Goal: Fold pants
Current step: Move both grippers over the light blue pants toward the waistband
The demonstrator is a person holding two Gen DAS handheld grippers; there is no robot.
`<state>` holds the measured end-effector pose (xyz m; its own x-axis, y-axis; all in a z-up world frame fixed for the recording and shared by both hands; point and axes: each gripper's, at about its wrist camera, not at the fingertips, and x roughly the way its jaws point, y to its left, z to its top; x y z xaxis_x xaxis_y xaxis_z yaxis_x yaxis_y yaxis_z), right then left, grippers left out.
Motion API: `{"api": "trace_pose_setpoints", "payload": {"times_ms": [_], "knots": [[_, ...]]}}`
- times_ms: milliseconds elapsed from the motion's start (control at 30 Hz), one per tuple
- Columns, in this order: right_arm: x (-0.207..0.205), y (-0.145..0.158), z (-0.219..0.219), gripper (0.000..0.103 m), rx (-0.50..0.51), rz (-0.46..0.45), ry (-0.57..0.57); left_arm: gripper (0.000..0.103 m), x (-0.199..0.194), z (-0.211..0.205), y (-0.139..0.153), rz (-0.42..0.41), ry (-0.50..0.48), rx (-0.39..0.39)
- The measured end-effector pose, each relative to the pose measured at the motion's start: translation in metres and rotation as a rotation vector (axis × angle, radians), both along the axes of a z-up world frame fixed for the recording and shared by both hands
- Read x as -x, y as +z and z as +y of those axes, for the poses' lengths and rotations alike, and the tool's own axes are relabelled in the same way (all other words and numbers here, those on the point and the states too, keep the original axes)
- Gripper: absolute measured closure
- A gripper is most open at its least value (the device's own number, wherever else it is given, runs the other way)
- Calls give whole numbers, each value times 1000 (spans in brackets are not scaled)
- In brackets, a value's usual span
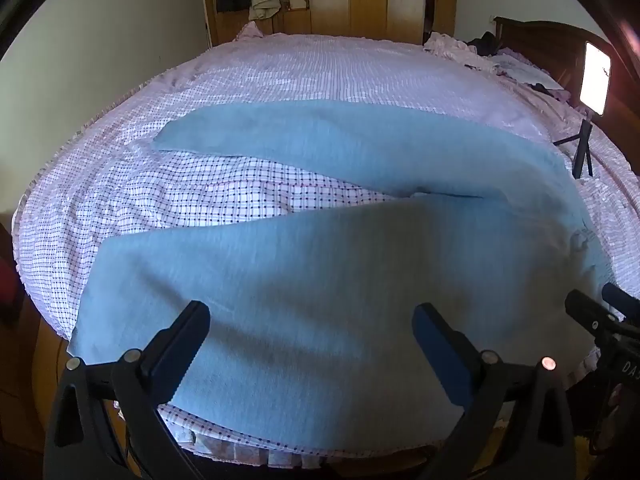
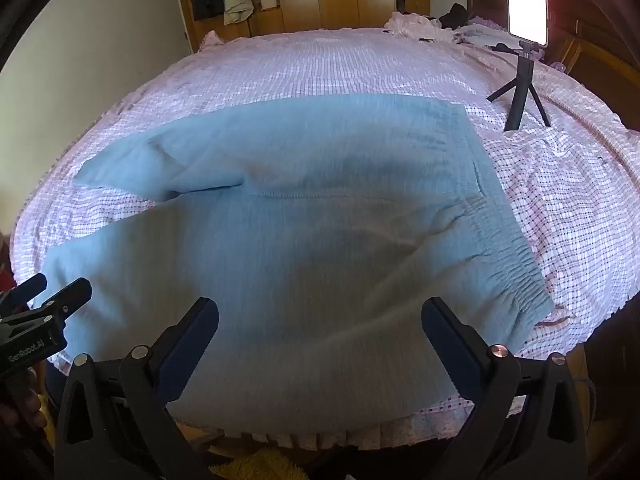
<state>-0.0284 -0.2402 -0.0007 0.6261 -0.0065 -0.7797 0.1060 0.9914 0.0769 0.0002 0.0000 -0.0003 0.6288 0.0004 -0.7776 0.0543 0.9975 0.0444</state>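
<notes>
Two grippers, left gripper (image 1: 312, 344) and right gripper (image 2: 320, 338), hovered with jaws wide apart, holding nothing. Blue pants (image 2: 304, 208) lay spread flat on the checkered bed (image 2: 320, 68), legs splayed leftward, waistband at right.

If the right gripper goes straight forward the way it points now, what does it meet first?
Most likely the light blue pants. The right gripper is open, and the fabric fills the gap between its fingers. Depth is unclear, so how soon it touches cannot be told.
</notes>
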Motion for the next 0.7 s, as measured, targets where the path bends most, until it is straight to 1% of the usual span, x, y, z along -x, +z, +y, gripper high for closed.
{"api": "trace_pose_setpoints", "payload": {"times_ms": [500,700], "knots": [[0,-2,-1,5,-8,5,-4,0,1,-1,-2,1,4,1],[-4,-2,-5,5,-13,11,-11,0,-5,0,-11,29,-3,-3]]}}
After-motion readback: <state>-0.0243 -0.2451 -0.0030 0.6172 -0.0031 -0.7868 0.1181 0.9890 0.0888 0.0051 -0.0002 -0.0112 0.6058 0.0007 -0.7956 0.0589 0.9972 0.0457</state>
